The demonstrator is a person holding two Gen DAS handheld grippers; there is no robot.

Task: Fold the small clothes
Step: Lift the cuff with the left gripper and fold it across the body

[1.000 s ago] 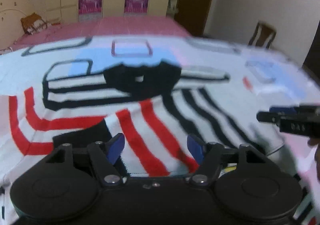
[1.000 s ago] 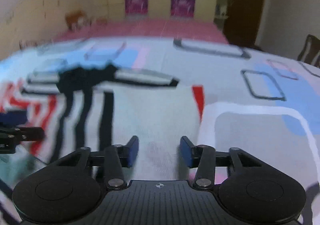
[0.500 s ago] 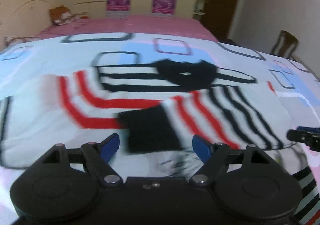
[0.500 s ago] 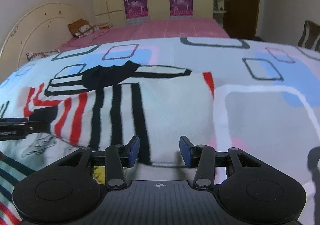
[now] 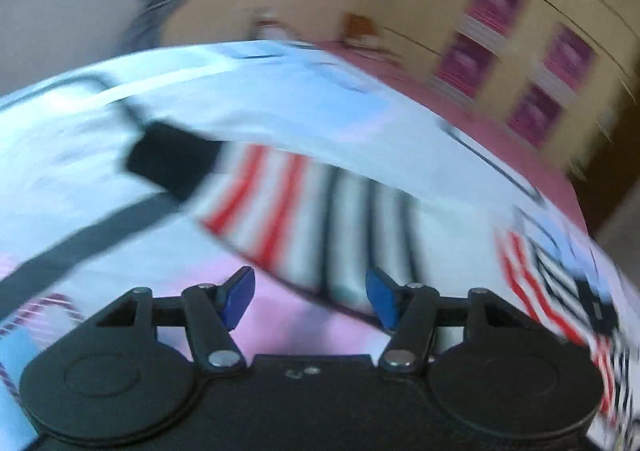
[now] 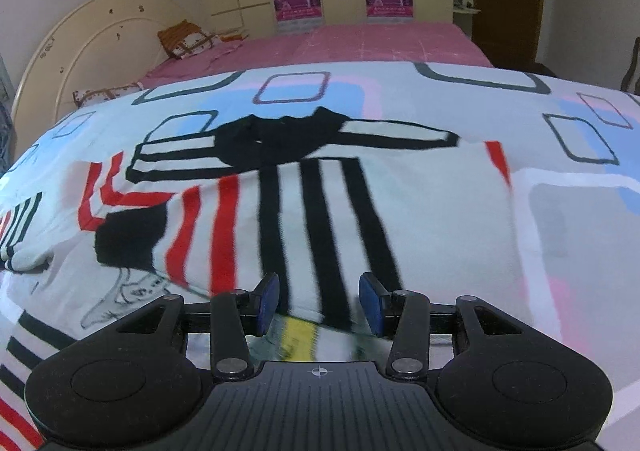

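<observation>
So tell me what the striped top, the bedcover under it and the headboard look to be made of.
Striped top: soft matte knit, probably cotton or a blend; it drapes limp and its edges look thick.
Bedcover: thin printed woven cloth, matte; it lies smooth, and the outlined rectangles look printed on.
Headboard: rigid board, likely painted wood, cream with a slight sheen; dark chips mark the paint.

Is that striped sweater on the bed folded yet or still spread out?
Partly folded. The striped sweater lies on the bedspread with its black cuff brought across the red stripes, body still long.
</observation>
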